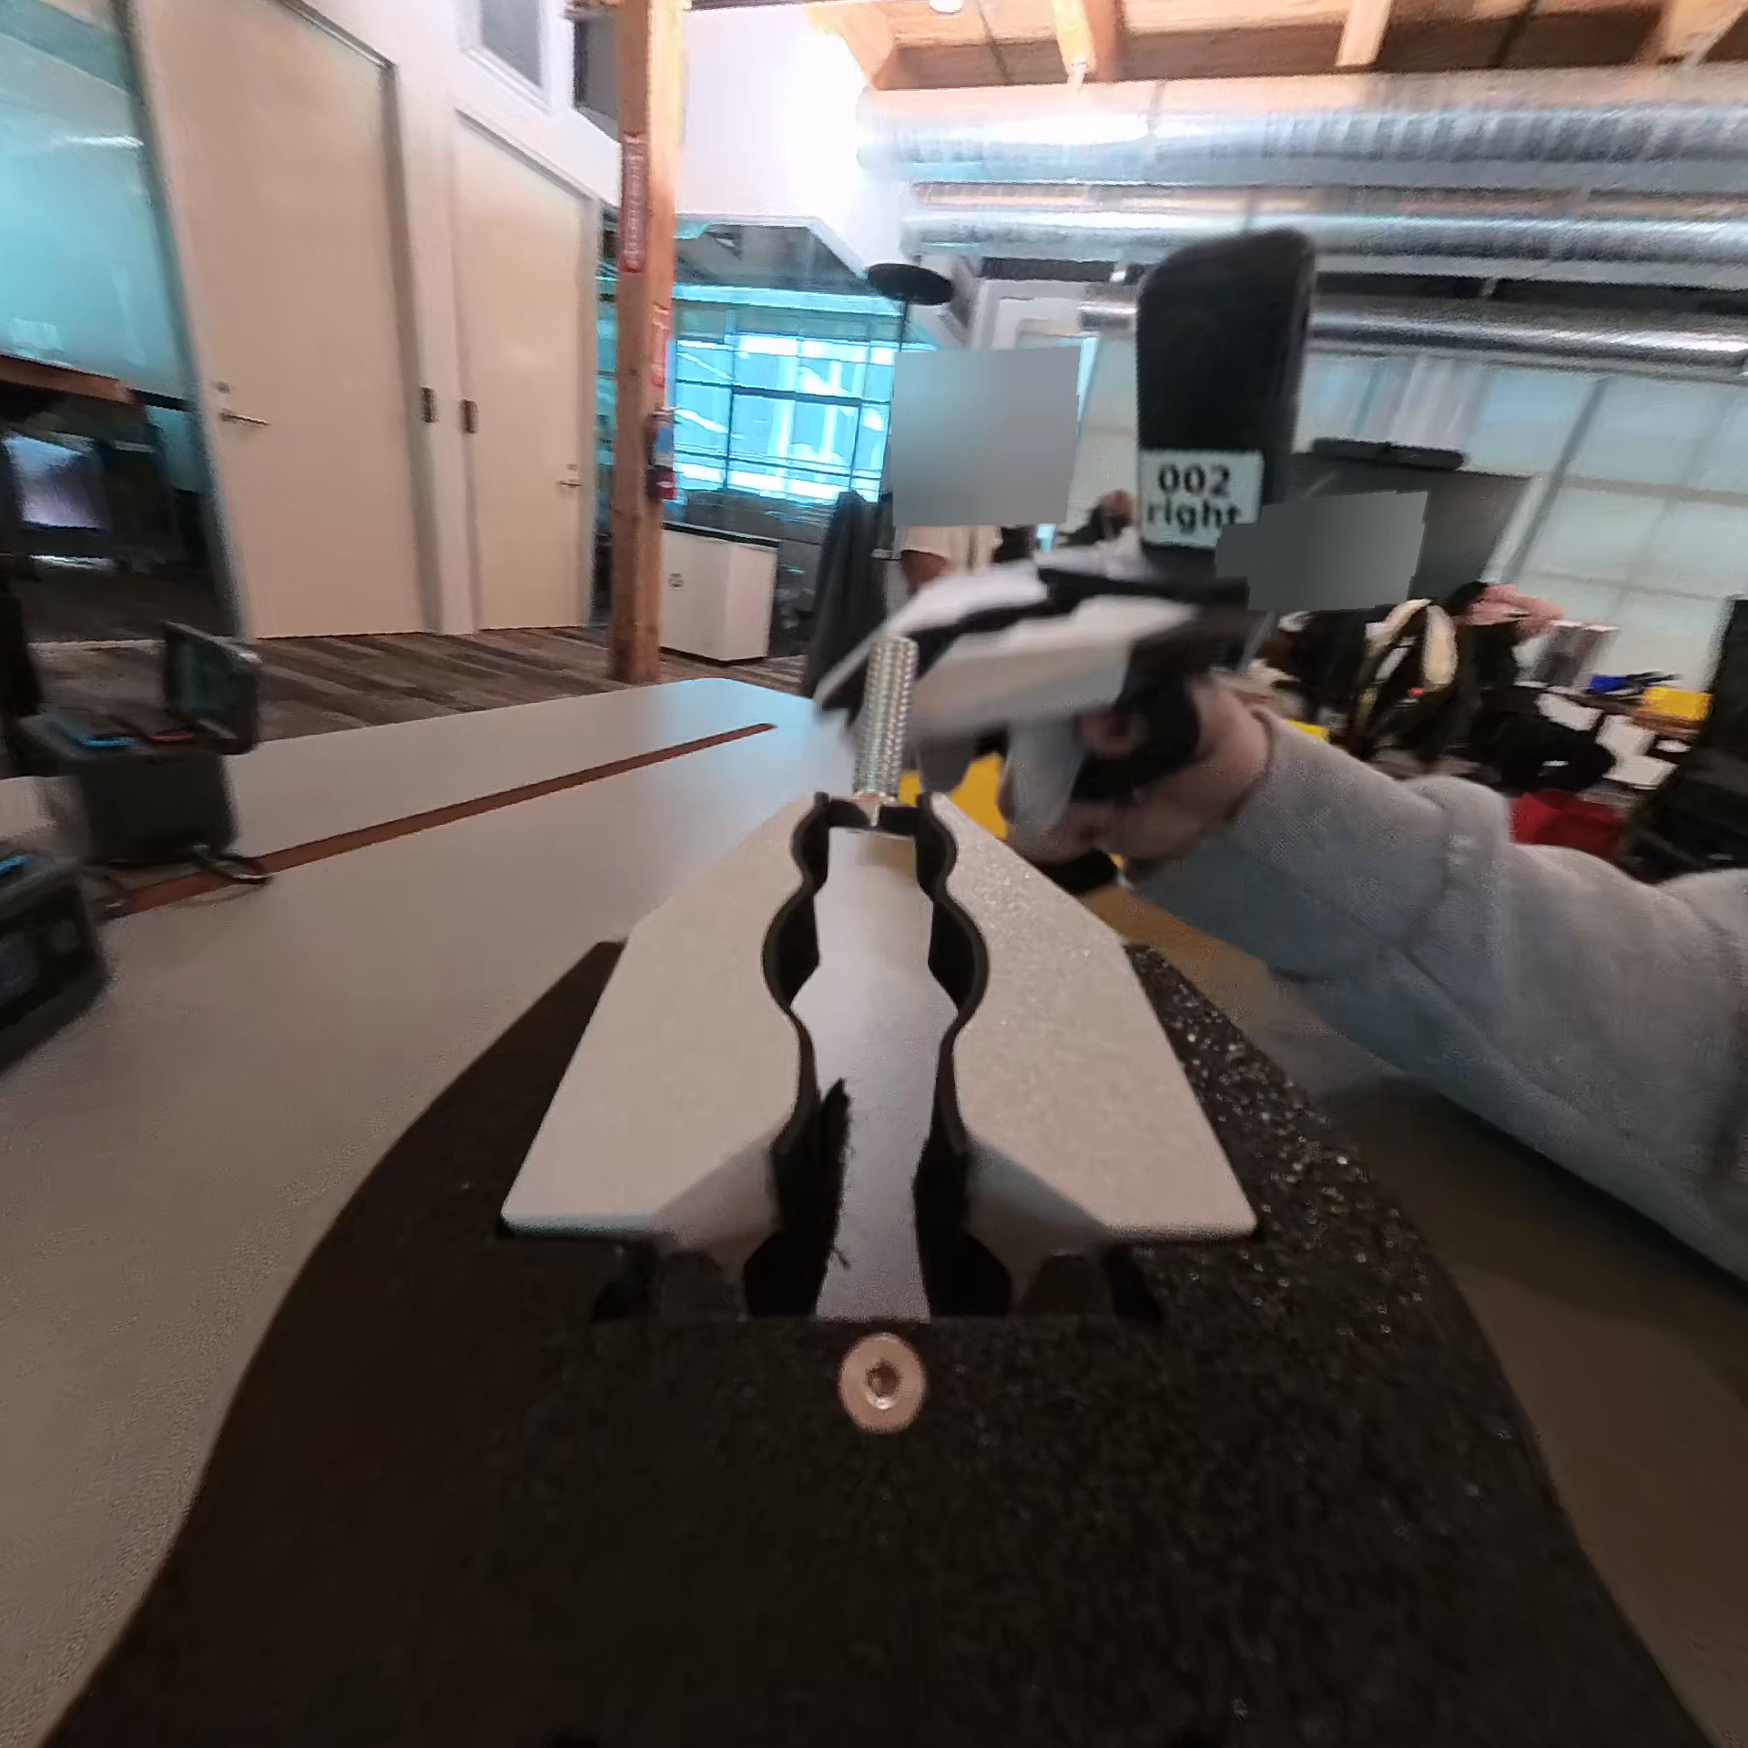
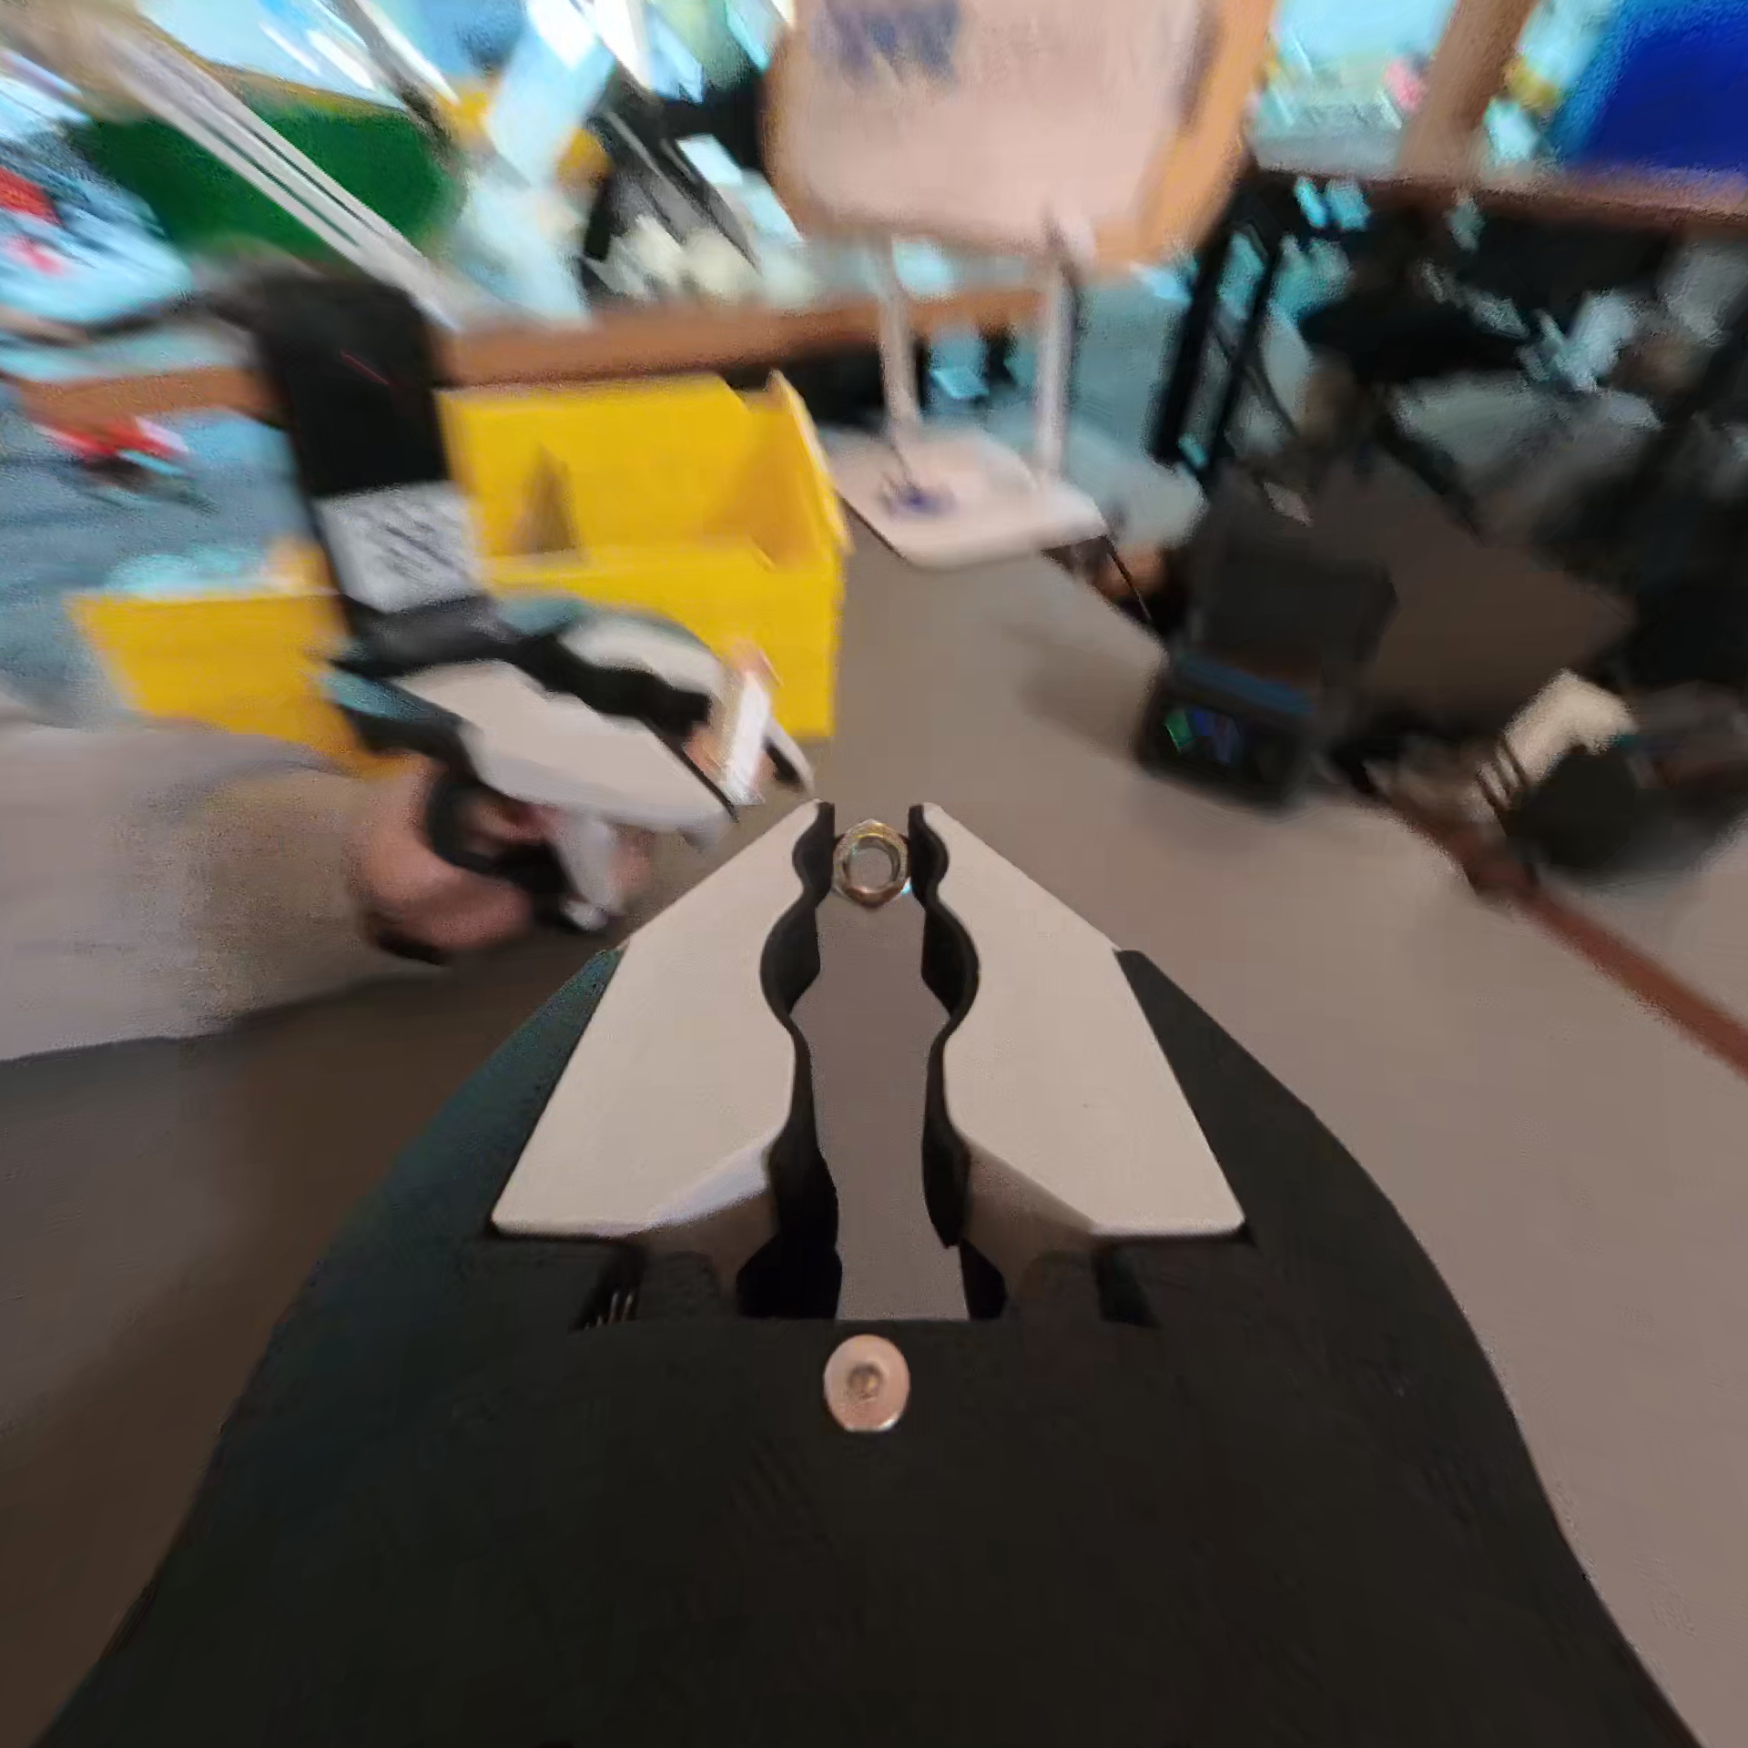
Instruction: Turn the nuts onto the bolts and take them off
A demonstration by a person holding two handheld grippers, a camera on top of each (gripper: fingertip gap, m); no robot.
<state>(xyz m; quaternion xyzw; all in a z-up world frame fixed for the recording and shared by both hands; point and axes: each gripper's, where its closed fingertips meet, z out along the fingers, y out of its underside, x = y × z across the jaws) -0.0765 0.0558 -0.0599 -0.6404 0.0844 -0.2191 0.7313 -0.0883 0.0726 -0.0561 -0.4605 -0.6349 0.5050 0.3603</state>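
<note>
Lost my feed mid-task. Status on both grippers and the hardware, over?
Left gripper shut on bolt, shaft upright. Right gripper shut on nut, off the bolt. Nothing between them, right view blurred.

The bolt (image 1: 883,719) and nut (image 2: 871,863) look like shiny threaded metal, the gripper fingers (image 1: 695,1031) matt grainy white plastic, the table (image 1: 284,993) smooth matt grey.

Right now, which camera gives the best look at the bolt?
The left wrist view. There the threaded bolt stands upright and sharp, its head pinched at the left gripper tips. In the right wrist view it is only a blurred sliver in the left gripper beside the yellow bin.
</note>
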